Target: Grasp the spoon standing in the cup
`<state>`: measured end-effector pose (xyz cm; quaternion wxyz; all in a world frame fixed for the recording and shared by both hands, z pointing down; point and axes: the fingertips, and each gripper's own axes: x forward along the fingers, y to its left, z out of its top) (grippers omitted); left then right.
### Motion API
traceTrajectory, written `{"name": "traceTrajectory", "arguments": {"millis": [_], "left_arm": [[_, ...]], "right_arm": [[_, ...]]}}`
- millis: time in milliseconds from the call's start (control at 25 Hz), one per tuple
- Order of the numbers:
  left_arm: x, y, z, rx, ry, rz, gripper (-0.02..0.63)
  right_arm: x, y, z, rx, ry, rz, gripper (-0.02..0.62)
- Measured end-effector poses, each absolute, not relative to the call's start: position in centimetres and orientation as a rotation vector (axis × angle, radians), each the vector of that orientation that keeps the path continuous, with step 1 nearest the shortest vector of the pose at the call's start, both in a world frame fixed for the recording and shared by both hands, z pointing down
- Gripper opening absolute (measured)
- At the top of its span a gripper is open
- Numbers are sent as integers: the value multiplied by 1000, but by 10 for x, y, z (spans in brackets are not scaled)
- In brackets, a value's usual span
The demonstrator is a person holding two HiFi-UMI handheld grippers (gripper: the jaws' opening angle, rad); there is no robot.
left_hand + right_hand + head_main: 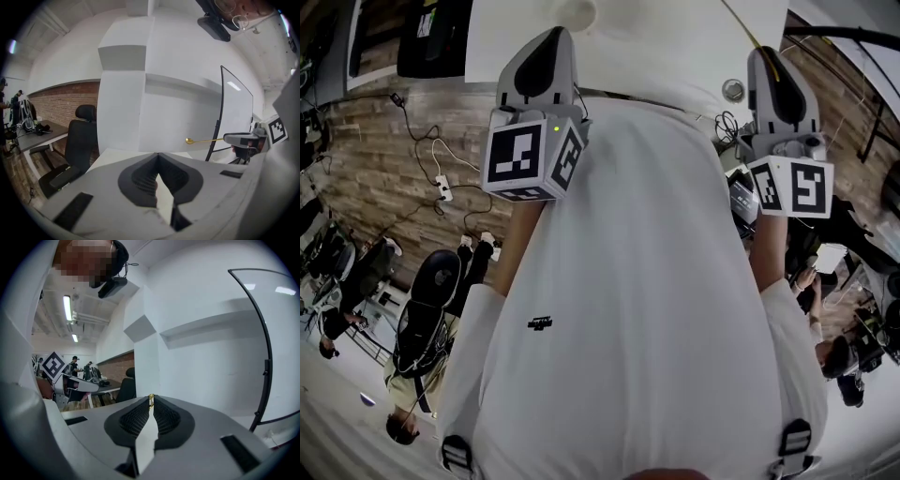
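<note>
A thin gold spoon (pixel 201 140) sticks out sideways from my right gripper (pixel 226 139), its bowl pointing left in the left gripper view. In the right gripper view a gold sliver of the spoon (pixel 151 400) shows pinched at the tips of my right gripper (pixel 152 401), which is shut on it. From the head view the spoon's handle (pixel 742 23) runs up and left from the right gripper (pixel 773 66). My left gripper (pixel 158 155) is shut with nothing in it, and it is raised at the left (pixel 542 61). No cup is in view.
The person's white shirt (pixel 647 281) fills the head view, with wood floor and cables (pixel 441 178) at the left. A black-framed clear panel (pixel 220 112) and a black office chair (pixel 82 140) stand by a white table (pixel 115 154). People work at desks (pixel 79 373) in the distance.
</note>
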<state>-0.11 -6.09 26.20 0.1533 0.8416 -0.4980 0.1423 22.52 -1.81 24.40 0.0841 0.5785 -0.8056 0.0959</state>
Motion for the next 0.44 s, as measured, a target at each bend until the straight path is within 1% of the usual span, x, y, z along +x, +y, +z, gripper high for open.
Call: {"name": "traceTrajectory", "arguments": {"millis": [320,360,440], "left_arm": [[9,-62,265,2423,-1392,413,14],[12,-59,265,2424,-1389,411,14],[19,-56,265,2426,-1381,408,14]], "right_arm": [[226,-19,244,1731,-2390,294,26],[228,-18,244,1732,-2390,291,7],[232,-16,243,1734,-2388,285,7]]}}
